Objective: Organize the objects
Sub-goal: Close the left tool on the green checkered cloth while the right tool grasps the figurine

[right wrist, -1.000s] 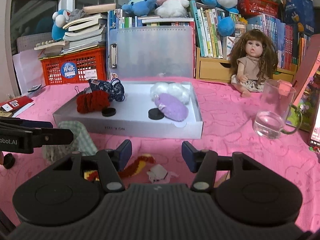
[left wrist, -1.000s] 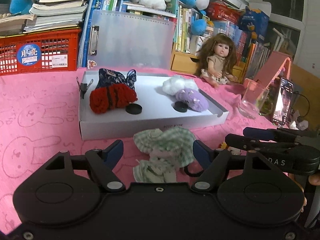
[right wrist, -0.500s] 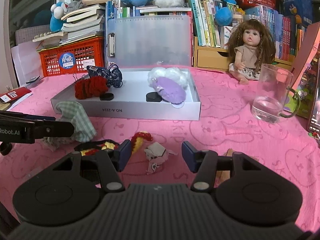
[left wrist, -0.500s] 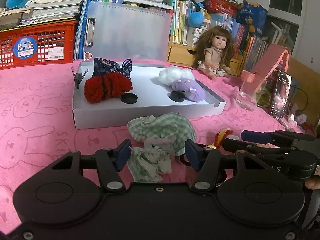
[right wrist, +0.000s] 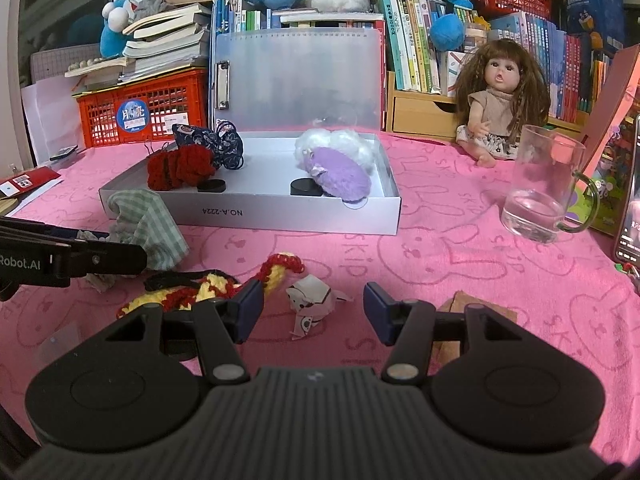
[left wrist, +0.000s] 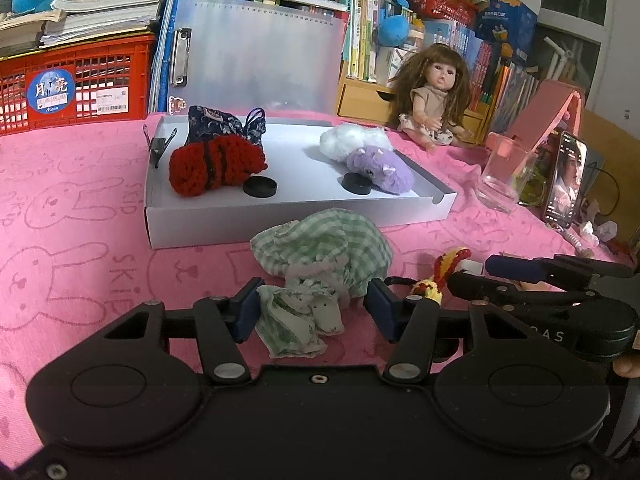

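Note:
A white box lid (left wrist: 280, 216) (right wrist: 288, 216) lies on the pink cloth and holds a red knitted piece (left wrist: 216, 166), a dark floral pouch (left wrist: 218, 126), a white fluffy item (left wrist: 348, 140), a purple fluffy item (left wrist: 384, 172) and two black caps. A green checked cloth (left wrist: 324, 248) (right wrist: 148, 220) lies in front of the lid. My left gripper (left wrist: 312, 312) is open around its near end. My right gripper (right wrist: 312, 308) is open around a small folded pink-and-white piece (right wrist: 312, 300). A red-and-yellow knitted item (right wrist: 224, 284) lies to its left.
A doll (right wrist: 500, 100) sits at the back right, with a glass mug (right wrist: 540, 192) and a phone (left wrist: 564, 180) nearby. A red crate (left wrist: 76, 88), a clear clip folder (right wrist: 296, 80), books and plush toys line the back. A brown card (right wrist: 472, 308) lies under the right finger.
Both grippers have pulled back from the box lid and dropped lower. The left jaws have narrowed around the green cloth's near end. The small folded piece now lies between the right fingers.

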A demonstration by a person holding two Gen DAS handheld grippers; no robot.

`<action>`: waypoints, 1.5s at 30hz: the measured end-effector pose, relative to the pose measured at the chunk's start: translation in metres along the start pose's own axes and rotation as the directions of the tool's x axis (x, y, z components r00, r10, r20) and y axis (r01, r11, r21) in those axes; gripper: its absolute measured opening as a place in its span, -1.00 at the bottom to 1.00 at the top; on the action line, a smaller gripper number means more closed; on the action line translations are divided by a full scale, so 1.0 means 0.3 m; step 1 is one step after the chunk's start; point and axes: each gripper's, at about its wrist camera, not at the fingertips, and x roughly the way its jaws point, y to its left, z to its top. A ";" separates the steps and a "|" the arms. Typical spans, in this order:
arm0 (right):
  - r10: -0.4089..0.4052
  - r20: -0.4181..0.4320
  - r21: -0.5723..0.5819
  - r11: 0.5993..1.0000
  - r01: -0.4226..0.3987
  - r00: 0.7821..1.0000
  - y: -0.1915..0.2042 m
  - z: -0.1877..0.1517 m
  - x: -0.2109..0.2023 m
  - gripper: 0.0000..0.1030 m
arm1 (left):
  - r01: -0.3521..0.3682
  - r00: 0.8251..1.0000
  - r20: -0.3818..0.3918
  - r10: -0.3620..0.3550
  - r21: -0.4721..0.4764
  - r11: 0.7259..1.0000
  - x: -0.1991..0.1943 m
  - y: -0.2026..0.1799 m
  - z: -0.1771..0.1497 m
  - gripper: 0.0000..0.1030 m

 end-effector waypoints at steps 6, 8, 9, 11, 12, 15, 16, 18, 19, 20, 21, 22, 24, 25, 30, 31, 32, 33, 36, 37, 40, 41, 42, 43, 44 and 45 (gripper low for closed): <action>-0.003 -0.006 0.001 1.000 0.003 1.000 -0.001 -0.005 0.005 0.35 | -0.006 1.000 -0.014 0.006 -0.011 1.000 0.014 0.006 -0.006 0.04; -0.005 -0.007 0.001 1.000 0.005 1.000 -0.002 -0.007 0.006 0.35 | -0.006 1.000 -0.013 0.006 -0.014 1.000 0.015 0.007 -0.007 0.01; -0.006 -0.008 0.002 1.000 0.006 1.000 -0.002 -0.007 0.007 0.35 | -0.008 1.000 -0.011 0.007 -0.016 1.000 0.015 0.008 -0.007 -0.02; -0.007 -0.005 0.004 1.000 0.007 1.000 -0.003 -0.008 0.006 0.29 | -0.011 1.000 -0.008 0.011 -0.023 1.000 0.012 0.011 -0.007 -0.11; -0.007 -0.003 0.004 1.000 0.007 1.000 -0.002 -0.008 0.005 0.23 | -0.011 1.000 -0.008 0.011 -0.027 1.000 0.011 0.013 -0.006 -0.12; -0.010 0.002 -0.001 1.000 0.010 1.000 0.000 -0.007 0.002 0.05 | -0.008 1.000 -0.005 0.007 -0.042 0.999 0.009 0.019 -0.005 -0.17; -0.011 0.003 -0.004 1.000 0.011 1.000 0.001 -0.007 0.001 0.00 | -0.009 1.000 -0.004 0.009 -0.044 0.999 0.008 0.018 -0.005 -0.17; -0.017 0.007 -0.008 1.000 0.017 1.000 0.005 -0.006 0.000 -0.14 | -0.015 1.000 -0.002 0.015 -0.047 0.999 0.007 0.018 -0.005 -0.18; -0.019 0.008 -0.008 1.000 0.019 1.000 0.006 -0.005 -0.002 -0.18 | -0.015 1.000 -0.002 0.015 -0.048 0.999 0.007 0.018 -0.004 -0.19; -0.020 0.009 -0.008 1.000 0.020 1.000 0.007 -0.004 -0.003 -0.23 | -0.015 1.000 -0.001 0.015 -0.049 0.999 0.007 0.018 -0.004 -0.19; -0.021 0.011 -0.007 1.000 0.021 1.000 0.006 -0.004 -0.004 -0.23 | -0.014 1.000 0.000 0.014 -0.050 0.999 0.005 0.017 -0.004 -0.20; -0.022 0.013 -0.006 1.000 0.022 1.000 0.007 -0.004 -0.006 -0.24 | -0.014 1.000 0.002 0.014 -0.050 0.999 0.004 0.016 -0.003 -0.20; -0.026 0.021 -0.005 1.000 0.026 0.999 0.006 -0.002 -0.011 -0.27 | -0.014 1.000 0.006 0.014 -0.048 0.999 0.001 0.014 0.000 -0.22; -0.029 0.027 -0.004 1.000 0.029 0.999 0.006 0.000 -0.014 -0.27 | -0.014 1.000 0.008 0.015 -0.048 0.999 -0.001 0.014 0.001 -0.22; -0.036 0.047 -0.002 0.999 0.036 0.998 0.002 0.013 -0.026 -0.28 | -0.017 1.000 0.021 0.018 -0.054 0.998 -0.011 0.014 0.016 -0.26; -0.037 0.051 -0.002 0.999 0.038 0.998 0.001 0.016 -0.028 -0.28 | -0.020 0.999 0.024 0.021 -0.056 0.998 -0.012 0.015 0.019 -0.26; -0.038 0.053 -0.002 0.999 0.039 0.998 0.001 0.019 -0.029 -0.28 | -0.024 0.999 0.028 0.026 -0.058 0.998 -0.015 0.015 0.022 -0.28; -0.040 0.057 -0.001 0.999 0.040 0.998 -0.001 0.023 -0.030 -0.28 | -0.029 0.999 0.034 0.031 -0.061 0.998 -0.018 0.016 0.026 -0.34; -0.045 0.065 0.003 0.999 0.045 0.997 -0.004 0.032 -0.032 -0.28 | -0.044 0.998 0.046 0.048 -0.073 0.996 -0.023 0.024 0.040 -0.35; -0.045 0.068 0.006 0.999 0.045 0.997 -0.006 0.035 -0.033 -0.28 | -0.048 0.997 0.050 0.052 -0.078 0.996 -0.024 0.027 0.044 -0.36; -0.049 0.080 0.014 0.999 0.048 0.996 -0.009 0.044 -0.036 -0.28 | -0.058 0.996 0.062 0.063 -0.085 0.995 -0.031 0.036 0.054 -0.36; -0.050 0.084 0.016 0.999 0.049 0.995 -0.009 0.047 -0.035 -0.28 | -0.060 0.996 0.065 0.065 -0.086 0.994 -0.031 0.037 0.057 -0.36; -0.051 0.086 0.016 0.999 0.049 0.995 -0.010 0.050 -0.035 -0.28 | -0.061 0.995 0.068 0.067 -0.087 0.994 -0.033 0.039 0.061 -0.36; -0.051 0.089 0.018 0.999 0.050 0.995 -0.010 0.053 -0.035 -0.28 | -0.062 0.995 0.072 0.068 -0.087 0.994 -0.036 0.040 0.063 -0.36; -0.052 0.092 0.019 0.999 0.050 0.994 -0.010 0.056 -0.035 -0.28 | -0.063 0.995 0.075 0.069 -0.086 0.994 -0.037 0.041 0.066 -0.36; -0.051 0.094 0.019 0.999 0.049 0.994 -0.010 0.060 -0.035 -0.28 | -0.065 0.994 0.079 0.072 -0.085 0.994 -0.039 0.042 0.070 -0.36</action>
